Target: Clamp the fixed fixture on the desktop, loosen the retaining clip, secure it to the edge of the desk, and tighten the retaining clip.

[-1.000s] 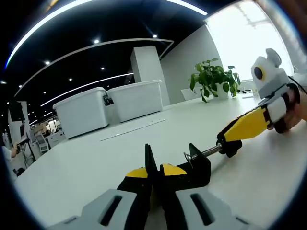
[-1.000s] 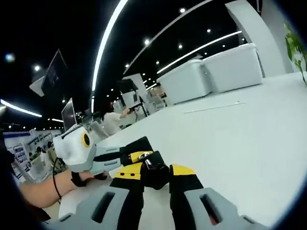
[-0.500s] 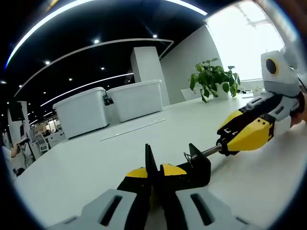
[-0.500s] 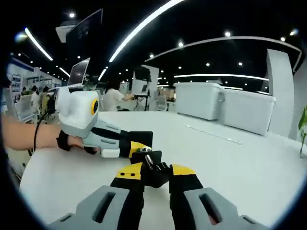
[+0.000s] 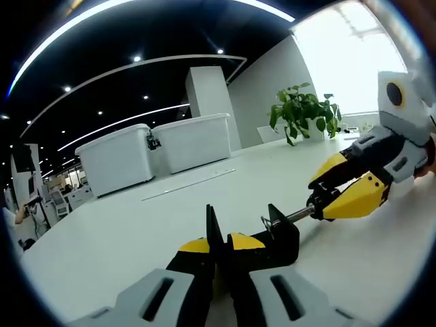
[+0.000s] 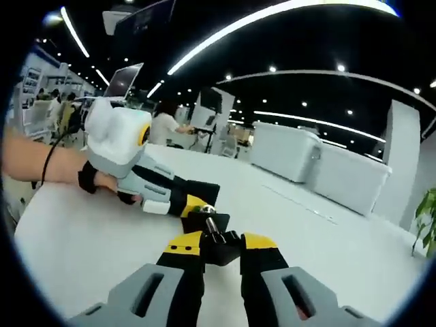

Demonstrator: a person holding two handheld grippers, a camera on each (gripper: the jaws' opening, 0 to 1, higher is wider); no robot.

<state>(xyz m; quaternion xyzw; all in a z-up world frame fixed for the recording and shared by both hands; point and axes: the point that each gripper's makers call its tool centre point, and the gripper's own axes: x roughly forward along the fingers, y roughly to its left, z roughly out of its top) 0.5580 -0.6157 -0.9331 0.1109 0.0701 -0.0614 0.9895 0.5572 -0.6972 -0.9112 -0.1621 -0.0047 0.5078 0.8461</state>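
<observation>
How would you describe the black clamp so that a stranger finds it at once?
On the wide white desk, look between the two yellow-tipped grippers. The black clamp lies there, a metal screw leading to its knob. It is the one dark, small piece on the desk.

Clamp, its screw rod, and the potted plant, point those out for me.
Clamp (image 5: pixel 276 238), left gripper view, on its black body.
Screw rod (image 5: pixel 298 215), left gripper view, on the bare metal shaft.
Potted plant (image 5: pixel 300 109), left gripper view, on its leaves.

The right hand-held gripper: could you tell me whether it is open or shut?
Shut: the right hand-held gripper closes its jaws on the clamp's screw handle.
</observation>
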